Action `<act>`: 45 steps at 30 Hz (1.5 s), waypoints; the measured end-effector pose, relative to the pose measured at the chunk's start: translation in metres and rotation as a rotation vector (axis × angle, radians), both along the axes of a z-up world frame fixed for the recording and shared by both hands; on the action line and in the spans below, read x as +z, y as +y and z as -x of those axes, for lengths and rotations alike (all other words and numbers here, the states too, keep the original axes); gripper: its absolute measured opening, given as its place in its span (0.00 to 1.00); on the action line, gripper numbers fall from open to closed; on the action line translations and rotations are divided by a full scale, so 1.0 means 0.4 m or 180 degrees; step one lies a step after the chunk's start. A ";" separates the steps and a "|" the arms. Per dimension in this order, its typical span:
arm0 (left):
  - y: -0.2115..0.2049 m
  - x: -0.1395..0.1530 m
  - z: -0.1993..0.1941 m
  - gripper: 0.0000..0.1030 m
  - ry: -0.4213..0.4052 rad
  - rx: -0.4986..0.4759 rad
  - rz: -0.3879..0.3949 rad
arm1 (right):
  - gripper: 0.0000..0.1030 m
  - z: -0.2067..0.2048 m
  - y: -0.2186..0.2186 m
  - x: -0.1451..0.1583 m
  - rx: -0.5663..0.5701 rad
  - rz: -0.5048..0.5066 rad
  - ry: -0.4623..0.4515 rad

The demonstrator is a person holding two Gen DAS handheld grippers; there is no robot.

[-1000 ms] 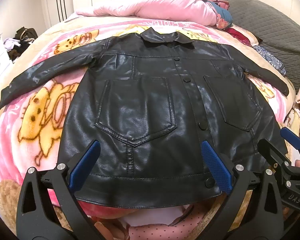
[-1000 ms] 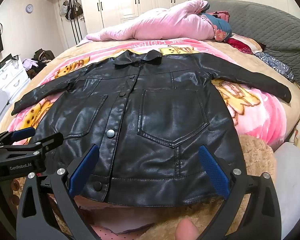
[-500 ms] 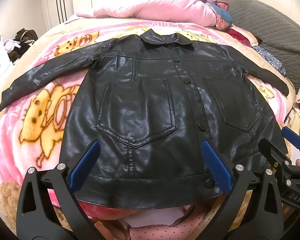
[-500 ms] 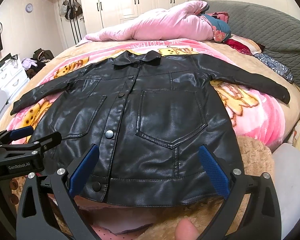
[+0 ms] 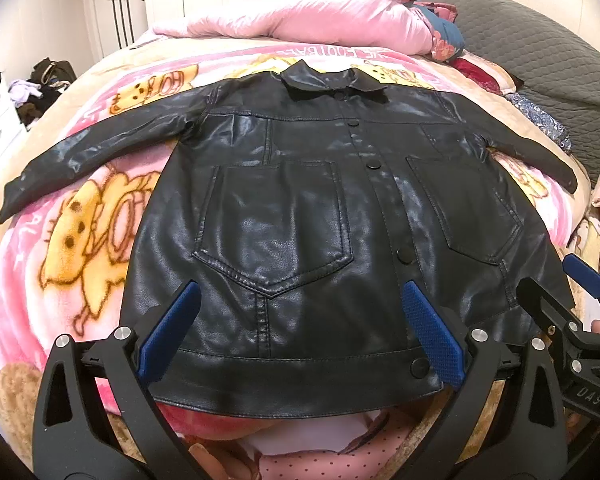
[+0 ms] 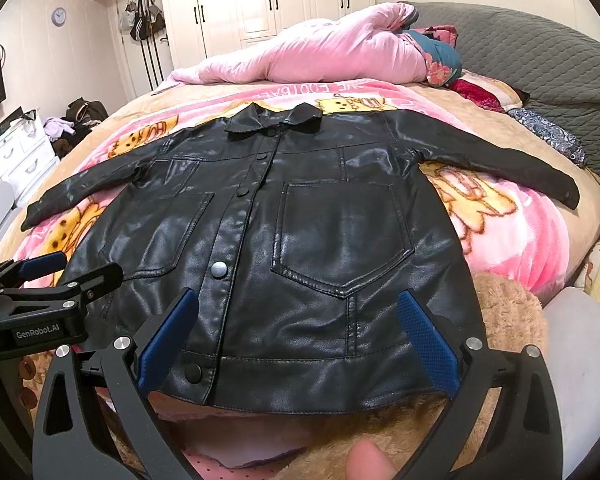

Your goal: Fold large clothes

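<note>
A: Status?

B: I see the black jacket [image 5: 300, 216] flat, buttoned, sleeves spread, hem at the bed's [image 6: 512, 128] near edge. Left gripper [image 5: 300, 336] and right gripper [image 6: 296, 336] both gape wide, empty.

A: Risk?

B: Slick leather; I judge a shallow pinch slips and the fold skews.

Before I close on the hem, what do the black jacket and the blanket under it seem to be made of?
The black jacket looks like leather or faux leather, I can't tell which: glossy, with bright glare patches, fine grain, raised stitched seams and snap buttons. It probably creases stiffly. The blanket looks like soft fleece or plush: matte, fuzzy pile, cartoon print in pink and yellow.
</note>
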State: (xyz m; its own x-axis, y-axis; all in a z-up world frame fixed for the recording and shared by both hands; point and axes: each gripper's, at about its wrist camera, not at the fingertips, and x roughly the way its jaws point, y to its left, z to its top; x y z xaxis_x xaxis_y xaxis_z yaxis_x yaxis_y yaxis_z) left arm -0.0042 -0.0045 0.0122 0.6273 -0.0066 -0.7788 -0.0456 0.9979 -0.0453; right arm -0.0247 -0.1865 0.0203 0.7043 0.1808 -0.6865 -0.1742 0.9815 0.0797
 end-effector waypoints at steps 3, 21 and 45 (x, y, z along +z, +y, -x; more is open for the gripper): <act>0.000 0.002 0.002 0.92 -0.0004 -0.0001 0.0000 | 0.96 -0.001 0.001 0.002 -0.0007 0.0001 0.0001; -0.016 0.002 -0.005 0.92 -0.0002 -0.0043 -0.0004 | 0.96 -0.001 -0.009 0.001 -0.0012 -0.0067 0.0004; 0.046 0.121 -0.163 0.92 -0.0203 0.0280 0.0131 | 0.96 -0.178 -0.047 0.115 0.0009 -0.0343 0.0063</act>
